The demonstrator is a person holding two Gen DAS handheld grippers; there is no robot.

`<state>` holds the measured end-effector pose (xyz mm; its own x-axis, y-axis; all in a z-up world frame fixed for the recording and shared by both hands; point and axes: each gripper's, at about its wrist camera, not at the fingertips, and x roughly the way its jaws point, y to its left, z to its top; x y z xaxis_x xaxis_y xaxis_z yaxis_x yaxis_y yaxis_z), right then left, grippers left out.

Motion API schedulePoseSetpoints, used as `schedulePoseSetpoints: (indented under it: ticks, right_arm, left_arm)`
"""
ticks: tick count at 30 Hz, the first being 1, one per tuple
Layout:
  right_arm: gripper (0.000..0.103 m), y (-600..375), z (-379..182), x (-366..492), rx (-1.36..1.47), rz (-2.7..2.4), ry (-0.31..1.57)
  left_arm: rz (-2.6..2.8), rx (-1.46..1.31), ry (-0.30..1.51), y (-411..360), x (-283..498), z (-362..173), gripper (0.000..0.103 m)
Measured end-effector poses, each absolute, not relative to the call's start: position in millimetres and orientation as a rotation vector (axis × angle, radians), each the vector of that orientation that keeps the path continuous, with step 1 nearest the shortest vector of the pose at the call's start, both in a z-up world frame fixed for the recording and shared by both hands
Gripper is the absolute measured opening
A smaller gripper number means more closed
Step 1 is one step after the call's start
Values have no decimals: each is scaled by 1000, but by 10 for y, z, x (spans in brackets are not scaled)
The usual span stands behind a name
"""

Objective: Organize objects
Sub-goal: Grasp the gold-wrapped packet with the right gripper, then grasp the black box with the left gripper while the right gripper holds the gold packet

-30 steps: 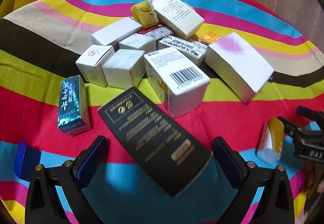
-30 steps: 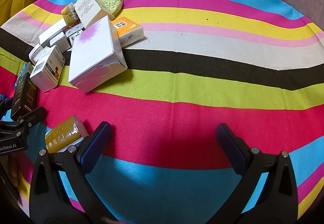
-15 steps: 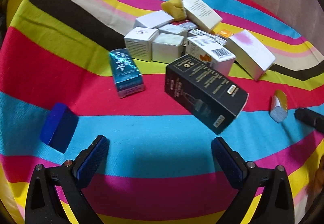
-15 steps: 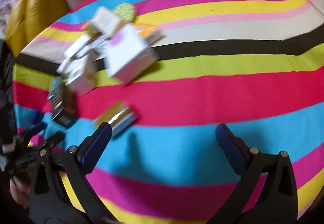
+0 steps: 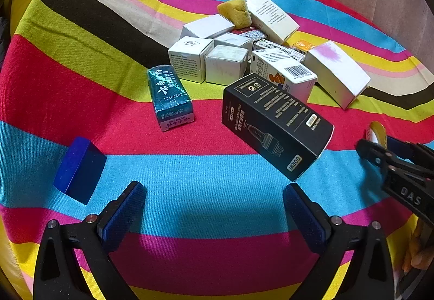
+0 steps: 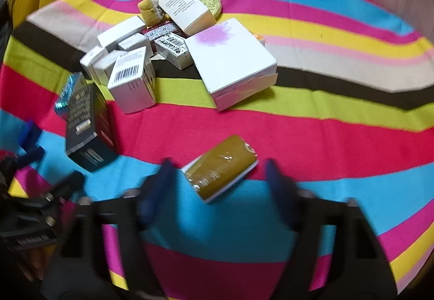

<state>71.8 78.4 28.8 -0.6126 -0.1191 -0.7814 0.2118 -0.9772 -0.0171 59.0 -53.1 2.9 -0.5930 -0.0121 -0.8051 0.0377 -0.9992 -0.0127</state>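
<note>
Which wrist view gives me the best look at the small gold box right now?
The right wrist view: the gold box lies whole on the cloth just ahead of the right gripper, between its closing, blurred fingers, not yet pinched. The left wrist view shows only a sliver at the right edge, behind that gripper's fingers.

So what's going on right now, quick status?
Left gripper open, empty. Right gripper closing around gold packet, pads not touching. Nothing in the way.
</note>
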Motion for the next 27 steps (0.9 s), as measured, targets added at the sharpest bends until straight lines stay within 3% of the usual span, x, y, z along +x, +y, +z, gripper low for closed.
schedulePoseSetpoints:
  ticks: [15,27]
  right_arm:
    - [53,1718,338,739,1255,-2582,215]
    - [54,1743,338,708,1234,-2602,212]
  left_arm:
    - [-2725,1403,79,-513,610,35,103]
    - [-2625,1400,140,82,214,35,103]
